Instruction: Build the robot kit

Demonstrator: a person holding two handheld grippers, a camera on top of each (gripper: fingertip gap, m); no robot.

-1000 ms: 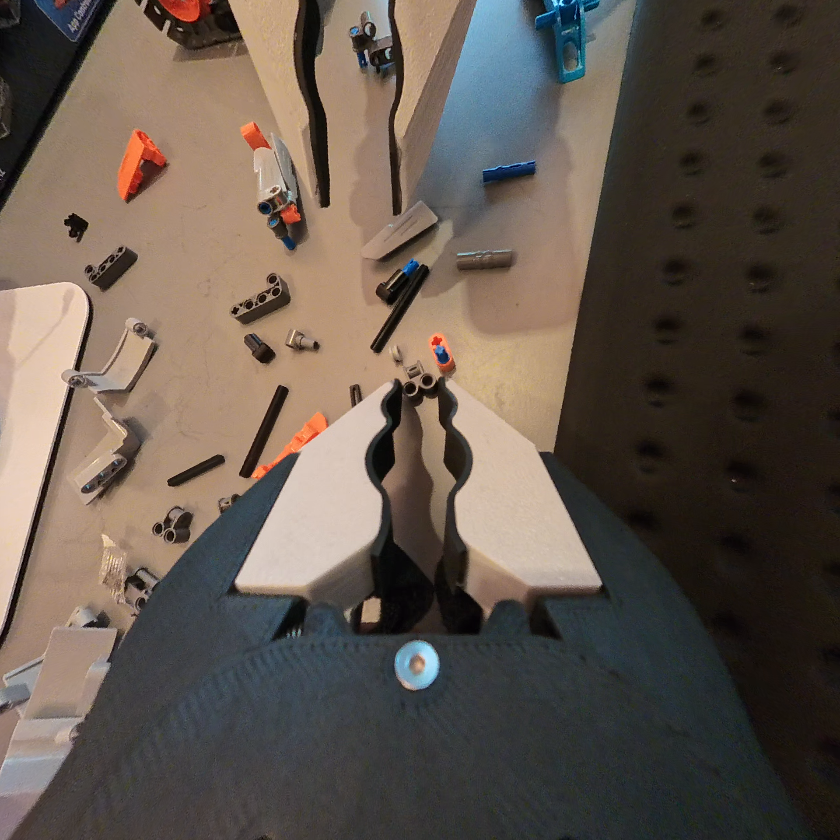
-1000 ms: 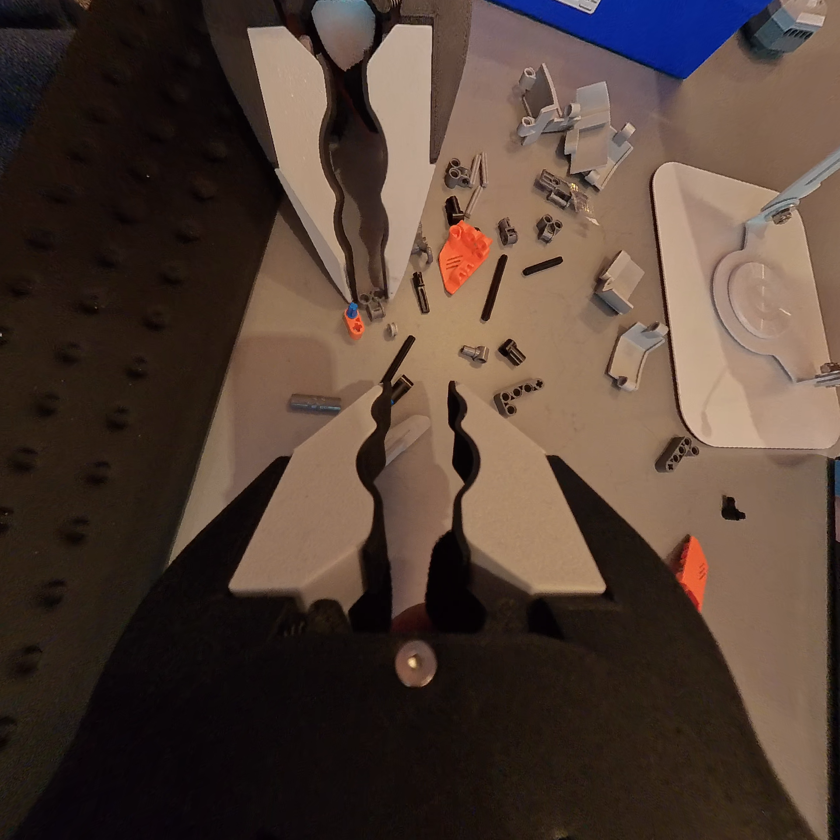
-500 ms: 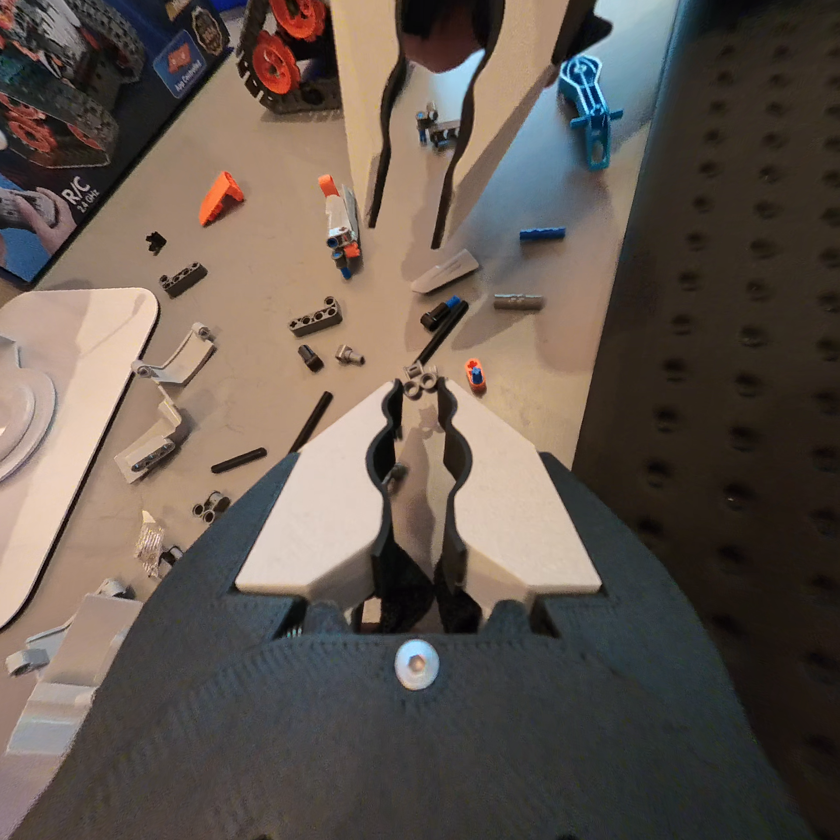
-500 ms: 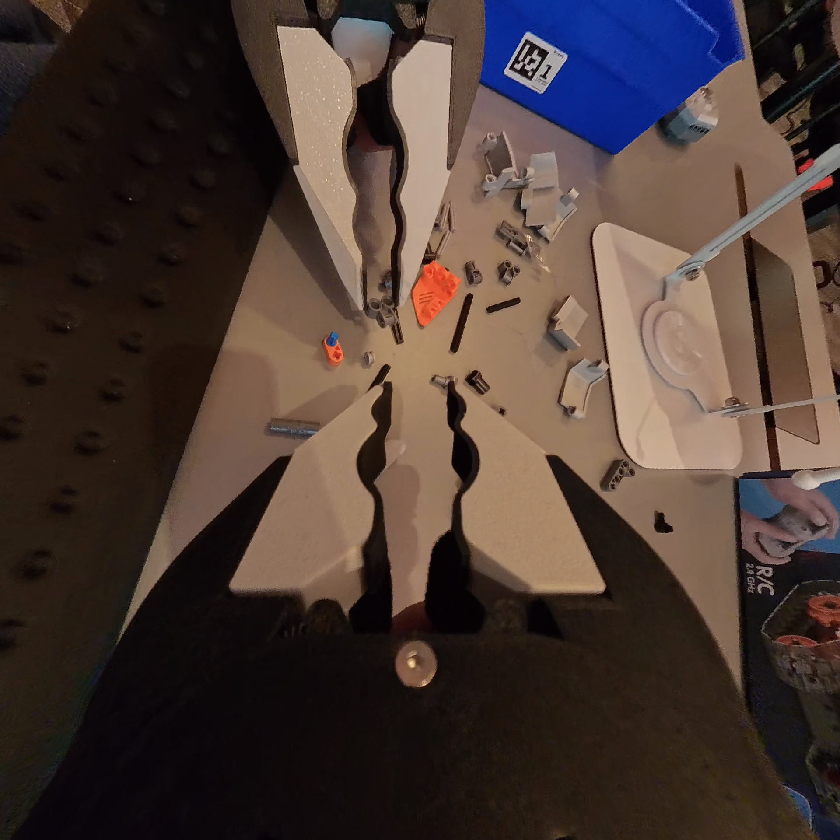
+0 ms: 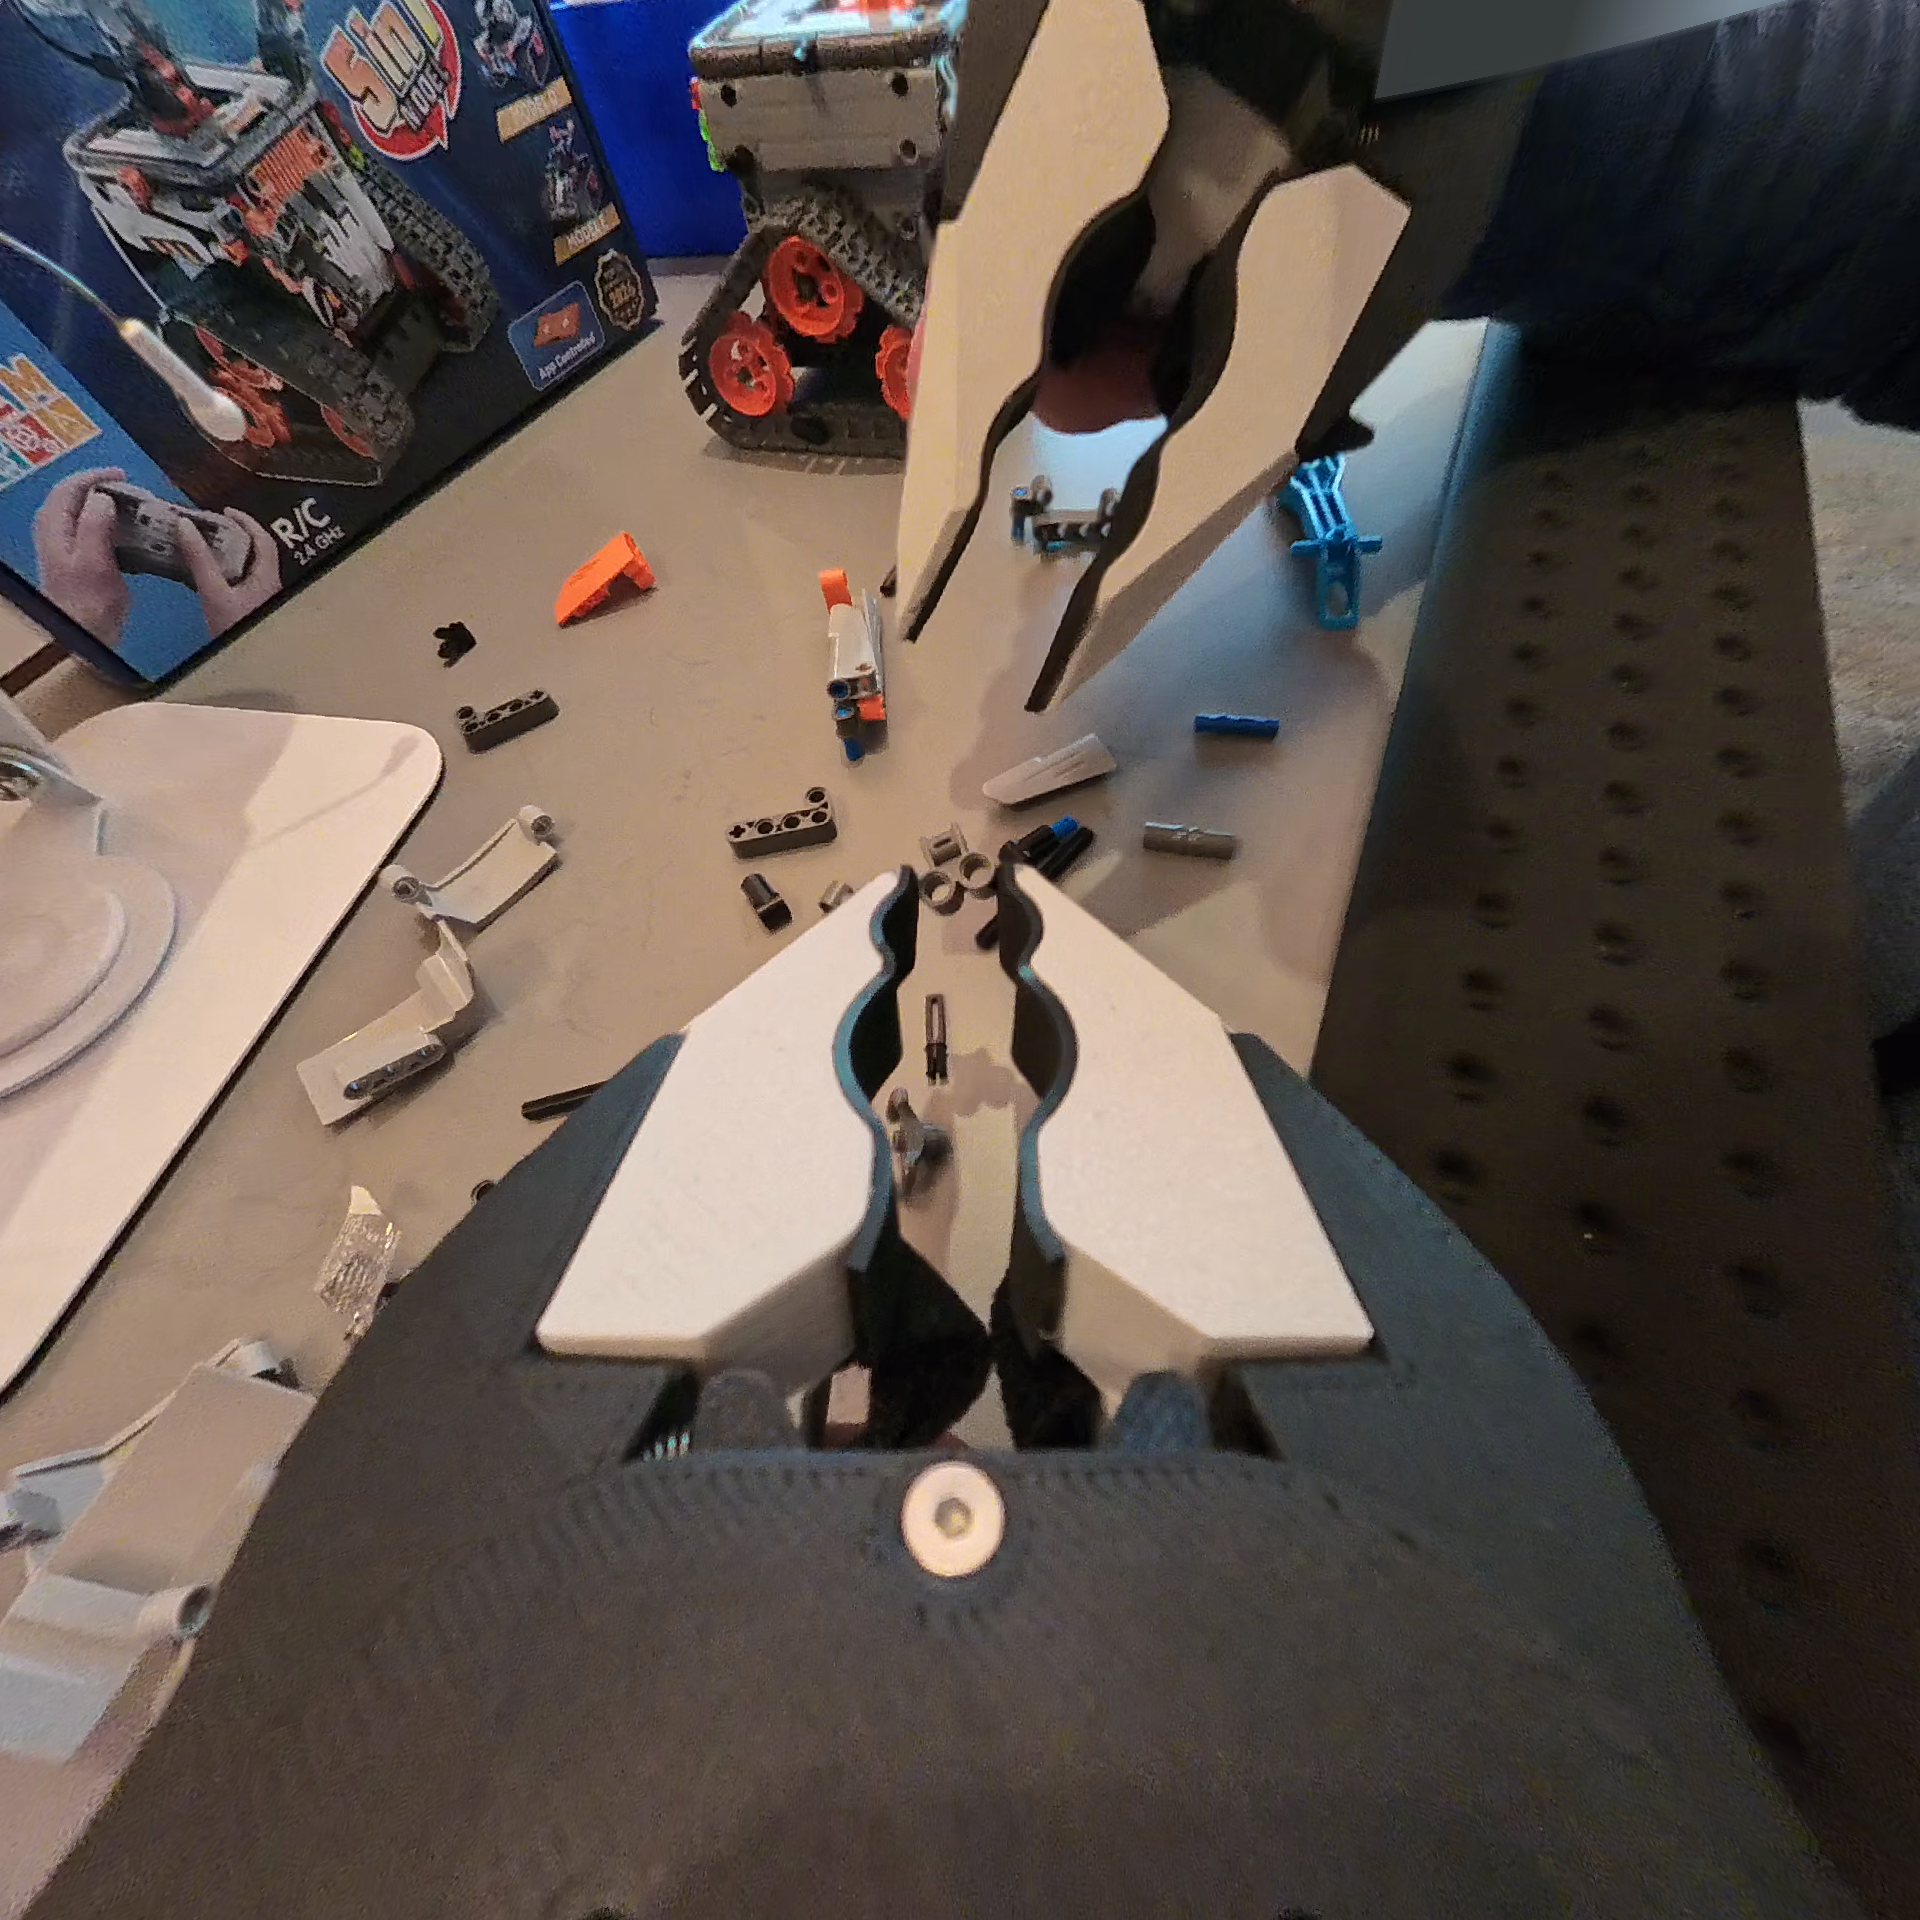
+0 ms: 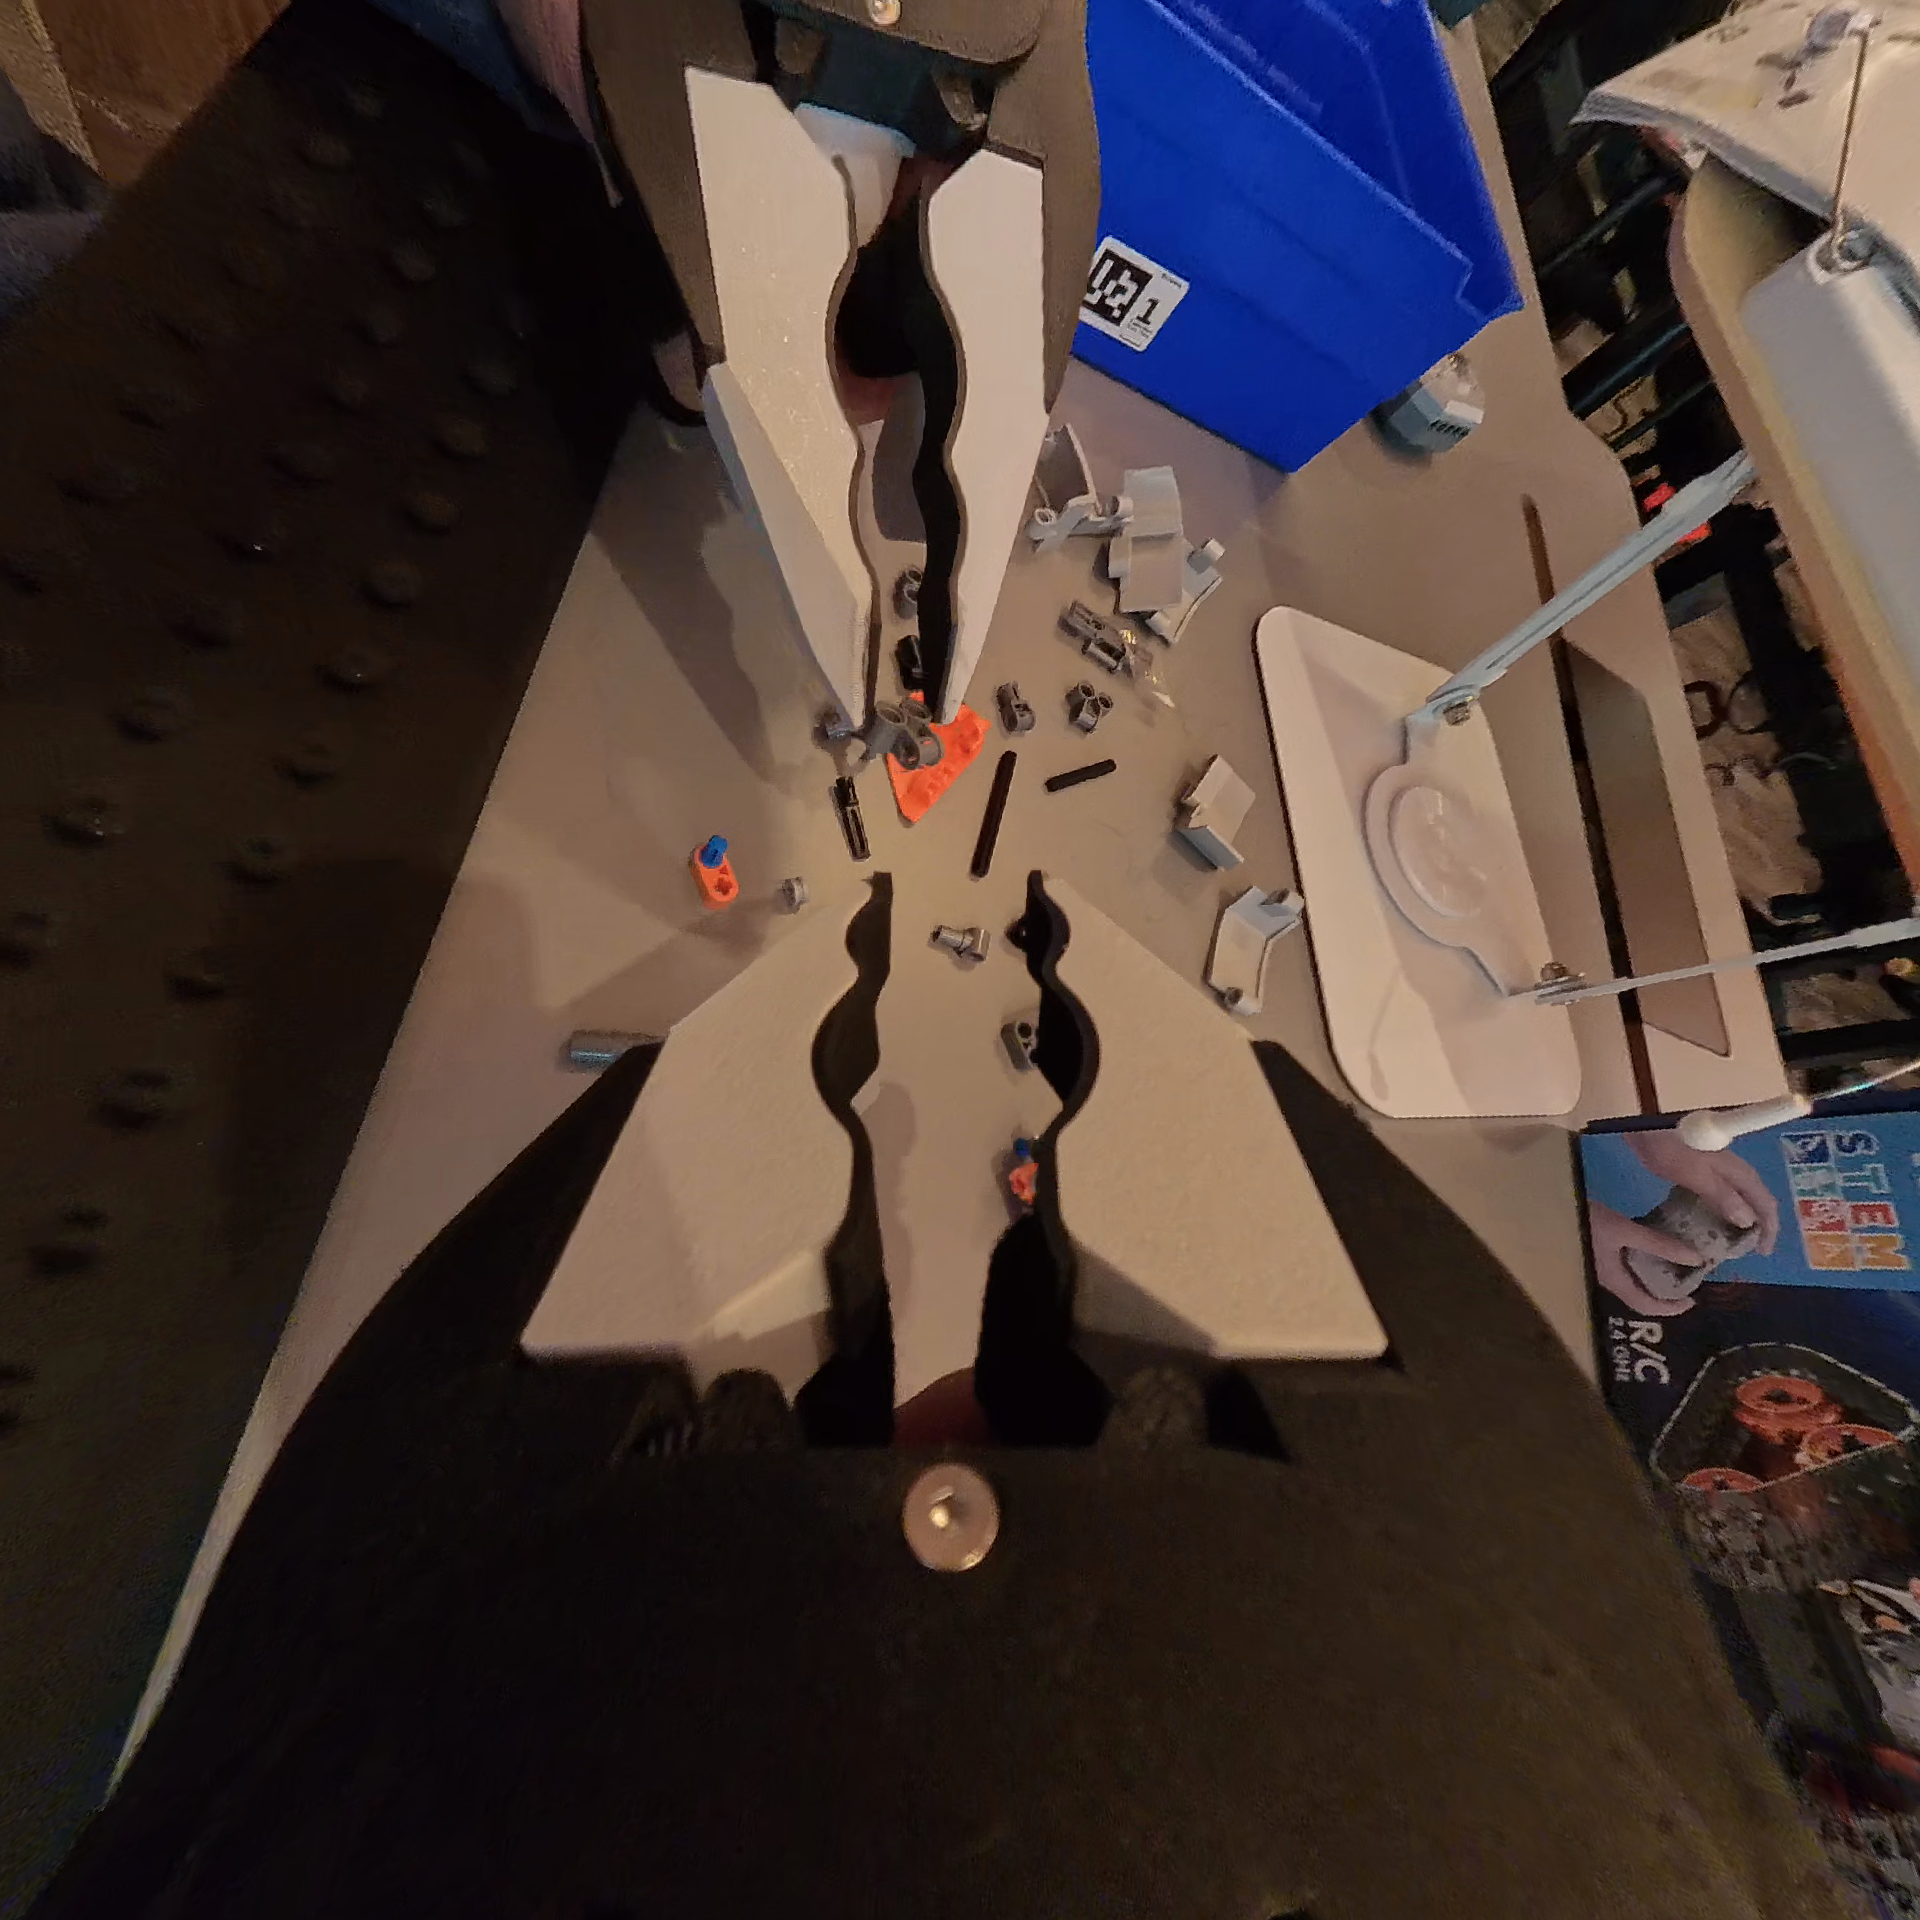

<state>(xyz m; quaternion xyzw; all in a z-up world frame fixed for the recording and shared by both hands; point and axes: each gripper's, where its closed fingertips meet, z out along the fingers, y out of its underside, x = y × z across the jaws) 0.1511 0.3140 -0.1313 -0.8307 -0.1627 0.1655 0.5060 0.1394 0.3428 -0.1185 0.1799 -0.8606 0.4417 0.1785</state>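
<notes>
Left wrist view: left tool (image 5: pixel 957 885) grasps a grey connector (image 5: pixel 958 878); right tool (image 6: pixel 956 883) released (printed toy box (image 5: pixel 281 270) behind).

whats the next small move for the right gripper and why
Probably lower the right gripper onto the grey pin: its jaws stand open and empty, the pin lies below, between them, and the left gripper pinches a connector.

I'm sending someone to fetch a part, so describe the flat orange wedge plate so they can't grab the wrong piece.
Start at the white tray, then look toward the dark studded mat. The orange wedge plate lies flat beside a black rod; it is the largest orange piece there, studded on top.
</notes>
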